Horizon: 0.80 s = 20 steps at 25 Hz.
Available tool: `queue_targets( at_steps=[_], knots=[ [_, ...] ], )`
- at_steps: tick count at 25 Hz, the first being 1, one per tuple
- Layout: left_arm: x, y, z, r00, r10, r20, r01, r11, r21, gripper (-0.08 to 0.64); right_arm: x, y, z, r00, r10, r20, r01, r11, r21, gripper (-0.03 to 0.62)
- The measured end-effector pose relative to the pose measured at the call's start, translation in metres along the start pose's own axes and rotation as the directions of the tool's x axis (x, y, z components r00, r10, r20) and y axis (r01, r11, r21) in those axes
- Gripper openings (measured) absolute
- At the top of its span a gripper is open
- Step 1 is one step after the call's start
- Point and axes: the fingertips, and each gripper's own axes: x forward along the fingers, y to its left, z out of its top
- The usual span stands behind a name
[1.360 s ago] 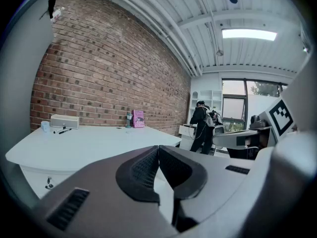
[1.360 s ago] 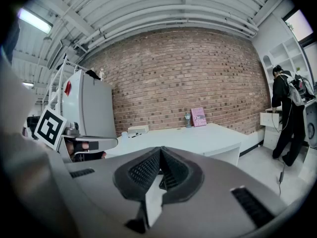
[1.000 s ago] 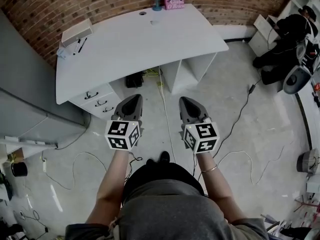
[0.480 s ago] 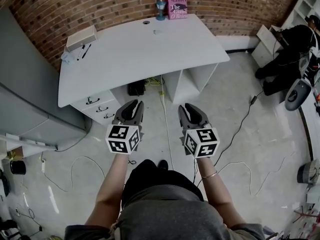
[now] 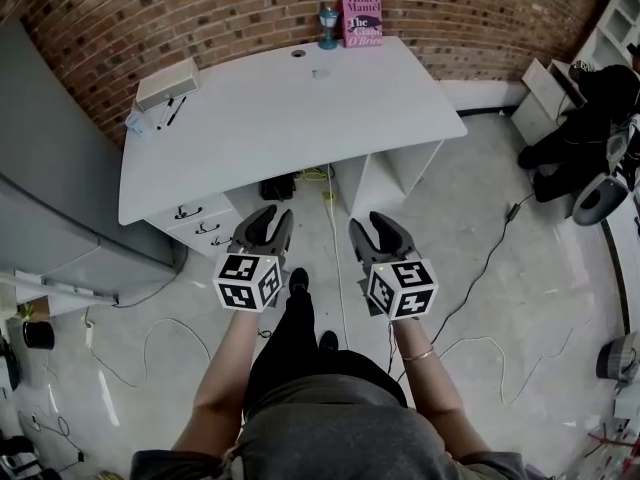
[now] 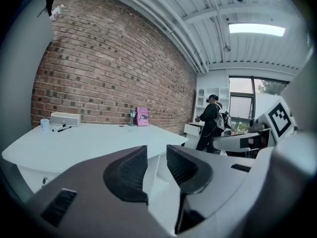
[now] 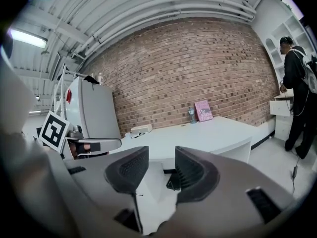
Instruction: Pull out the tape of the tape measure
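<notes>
— Over the bare grey floor, short of the white curved desk [image 5: 270,118], both grippers point ahead. How do the fingers stand?

— The grey left gripper [image 5: 268,218] and the grey right gripper [image 5: 377,226] have both just been opening. Each pair of dark ribbed fingers [image 6: 126,172] now stands moderately apart, with nothing between them but floor and desk beyond.

— And the tape measure?

— I cannot place it for certain. A small pale thing [image 5: 320,72] lies toward the back of the desk, near the round cable hole [image 5: 298,53]. It may be the one, but it is too small to tell.

— What could go wrong?

— My guess is a weak pinch on the case. Pull the tab and the case slides over the smooth top, or the tape springs back. Nearer to hand, a thin pale cable [image 5: 331,223] trails across the floor between the grippers, and the dark shoe [image 5: 298,280] stepping forward could catch it.

— Anything else around?

— A pink book [image 5: 361,20] and a small blue goblet [image 5: 328,26] stand against the red brick wall [image 5: 200,18]. A pale oblong box [image 5: 167,83] with dark pens [image 5: 170,115] sits at the left corner. All are well apart from the pale thing. Another person [image 5: 590,108] stands far right.
</notes>
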Motion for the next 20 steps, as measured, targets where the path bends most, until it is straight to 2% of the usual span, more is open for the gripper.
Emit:
queue_targets(
  at_steps=[6,20],
  knots=[
    [0.045,0.030,0.010,1.000,-0.015,-0.010,0.015,1.000,-0.008,0.126,0.047,-0.017,0.012,1.000,-0.011,-0.016,0.011,1.000,0.004,0.166],
    [0.162,0.131,0.065,0.998,-0.058,-0.007,0.058,0.998,0.002,0.135,0.193,-0.067,0.071,0.996,-0.088,-0.019,0.088,0.996,-0.005,0.167]
  ],
)
